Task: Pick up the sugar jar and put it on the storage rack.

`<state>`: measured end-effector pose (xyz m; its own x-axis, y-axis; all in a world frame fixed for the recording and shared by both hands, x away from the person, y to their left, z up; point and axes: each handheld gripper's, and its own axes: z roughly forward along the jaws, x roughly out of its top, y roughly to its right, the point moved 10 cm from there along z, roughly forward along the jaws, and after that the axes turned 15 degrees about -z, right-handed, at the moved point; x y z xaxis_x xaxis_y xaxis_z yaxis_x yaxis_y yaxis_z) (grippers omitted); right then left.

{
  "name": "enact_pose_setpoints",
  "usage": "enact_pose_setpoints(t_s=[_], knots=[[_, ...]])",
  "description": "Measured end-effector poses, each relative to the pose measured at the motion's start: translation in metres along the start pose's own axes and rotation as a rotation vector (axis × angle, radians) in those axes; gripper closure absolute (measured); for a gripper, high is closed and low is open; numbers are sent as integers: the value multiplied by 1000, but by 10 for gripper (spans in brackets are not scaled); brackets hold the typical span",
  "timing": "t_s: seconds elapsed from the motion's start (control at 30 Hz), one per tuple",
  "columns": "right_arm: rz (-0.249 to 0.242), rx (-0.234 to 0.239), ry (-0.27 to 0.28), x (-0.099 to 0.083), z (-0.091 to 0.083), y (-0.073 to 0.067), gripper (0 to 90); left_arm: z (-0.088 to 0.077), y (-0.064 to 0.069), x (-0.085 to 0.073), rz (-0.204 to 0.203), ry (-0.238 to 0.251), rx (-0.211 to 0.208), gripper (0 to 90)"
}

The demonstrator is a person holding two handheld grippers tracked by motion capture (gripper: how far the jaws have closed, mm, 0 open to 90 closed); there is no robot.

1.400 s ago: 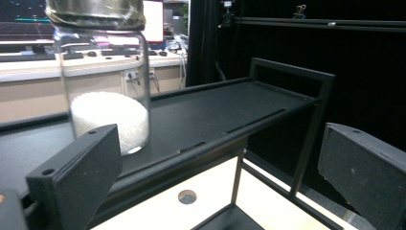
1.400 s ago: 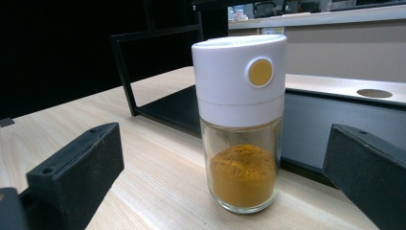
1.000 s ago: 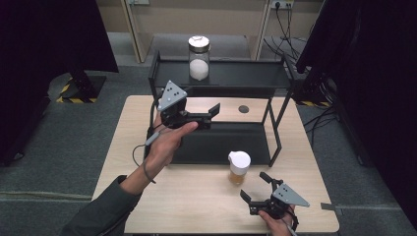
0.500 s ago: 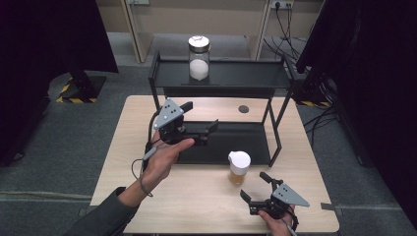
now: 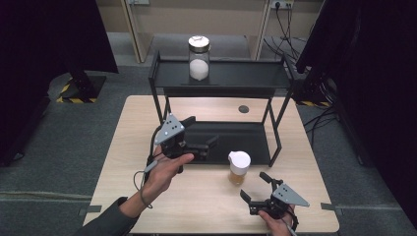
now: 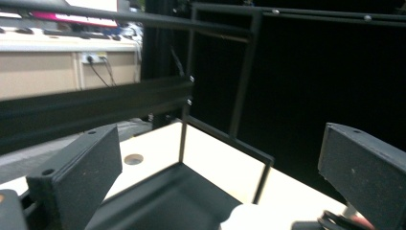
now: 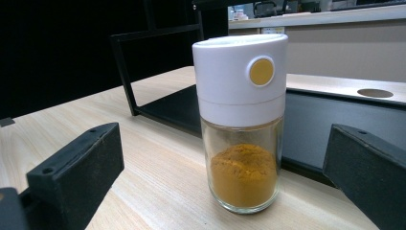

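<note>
A small glass spice jar (image 5: 239, 167) with a white lid and orange powder stands upright on the wooden table (image 5: 206, 201), just in front of the black rack (image 5: 222, 78). My right gripper (image 5: 254, 185) is open on the table close to it on the near right; in the right gripper view the spice jar (image 7: 242, 120) stands ahead between the spread jaws, untouched. My left gripper (image 5: 201, 131), held by a hand, is open over the front left of the rack's lower shelf (image 5: 241, 133). The lower shelf (image 6: 163, 201) lies between its empty jaws.
A tall glass jar (image 5: 199, 58) with a metal lid and white powder stands on the rack's top shelf. A round hole (image 5: 243, 108) is set in the table behind the lower shelf. Dark curtains and cables surround the table.
My left gripper has come down and toward the person, from above the rack's left side to the lower shelf's front edge. The right gripper and the spice jar have not moved.
</note>
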<state>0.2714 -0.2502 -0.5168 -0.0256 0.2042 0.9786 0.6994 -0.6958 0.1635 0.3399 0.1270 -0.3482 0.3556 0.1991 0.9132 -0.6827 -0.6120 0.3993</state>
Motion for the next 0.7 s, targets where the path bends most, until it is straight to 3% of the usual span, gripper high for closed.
enact_pose_setpoints(t_s=[0.4, 0.7], knots=[[-1, 1, 0, 0, 0, 0, 4, -6, 3, -29, -9, -30, -65, 5], [-2, 2, 0, 0, 0, -1, 4, -10, -3, -52, -17, -41, -80, 6]])
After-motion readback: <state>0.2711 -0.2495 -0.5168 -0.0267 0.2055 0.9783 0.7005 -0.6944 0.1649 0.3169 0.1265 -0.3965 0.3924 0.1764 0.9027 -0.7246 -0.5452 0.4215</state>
